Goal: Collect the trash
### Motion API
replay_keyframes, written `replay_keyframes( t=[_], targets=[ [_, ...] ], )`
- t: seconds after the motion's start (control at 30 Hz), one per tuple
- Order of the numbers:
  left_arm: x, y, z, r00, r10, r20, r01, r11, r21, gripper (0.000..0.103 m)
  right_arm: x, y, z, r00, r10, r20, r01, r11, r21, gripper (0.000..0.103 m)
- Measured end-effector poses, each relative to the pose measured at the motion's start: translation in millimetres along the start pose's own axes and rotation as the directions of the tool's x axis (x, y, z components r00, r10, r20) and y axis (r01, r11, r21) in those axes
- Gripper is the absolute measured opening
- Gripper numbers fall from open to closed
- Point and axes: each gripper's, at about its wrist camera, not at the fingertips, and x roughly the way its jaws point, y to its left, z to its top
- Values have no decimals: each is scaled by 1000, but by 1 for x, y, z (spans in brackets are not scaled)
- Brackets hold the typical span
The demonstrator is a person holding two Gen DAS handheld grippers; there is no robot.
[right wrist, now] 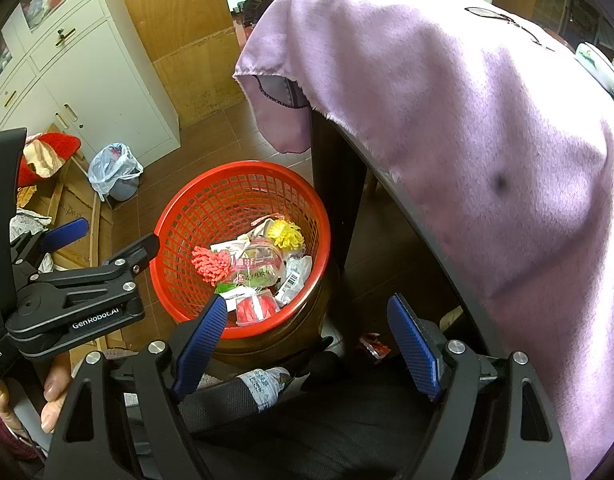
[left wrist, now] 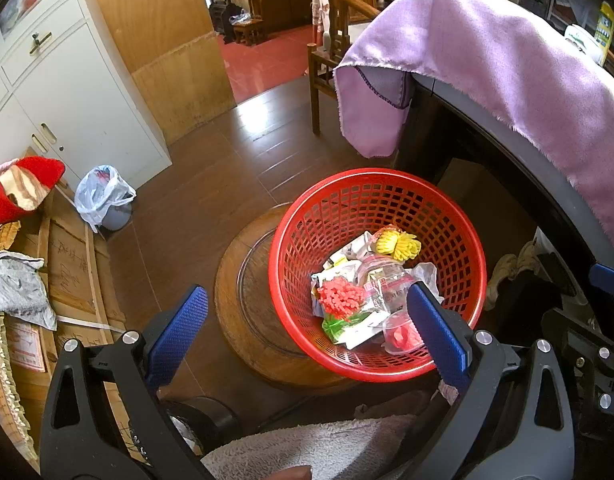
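While both grippers, left and right, are hovering open and empty, a red plastic lattice basket is holding crumpled wrappers and a yellow tuft.

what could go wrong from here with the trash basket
1. The red basket sits off-centre on the round wooden stool, overhanging one side, so a push could tip it.
2. Loose trash like the yellow bundle may fall out.
3. A red wrapper still lies on the floor under the table and could be missed.
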Motion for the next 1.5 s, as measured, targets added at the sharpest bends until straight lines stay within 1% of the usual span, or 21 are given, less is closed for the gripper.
replay_keyframes(
  t=[0.23, 0.4, 1.5],
  targets=[
    [2, 1, -1, 1000, -25, -15, 25, 1000, -9, 96, 0, 0, 0, 1000, 0, 0, 0, 1000, 0, 81],
    [1, 0, -1, 1000, -28, -8, 28, 1000, -5, 96, 0, -1, 0, 1000, 0, 1, 0, 1000, 0, 81],
    [3, 1, 1, 999, -26, -18, 26, 1000, -8, 96, -1, -1, 0, 1000, 1, 2, -1, 1000, 1, 81]
  ],
)
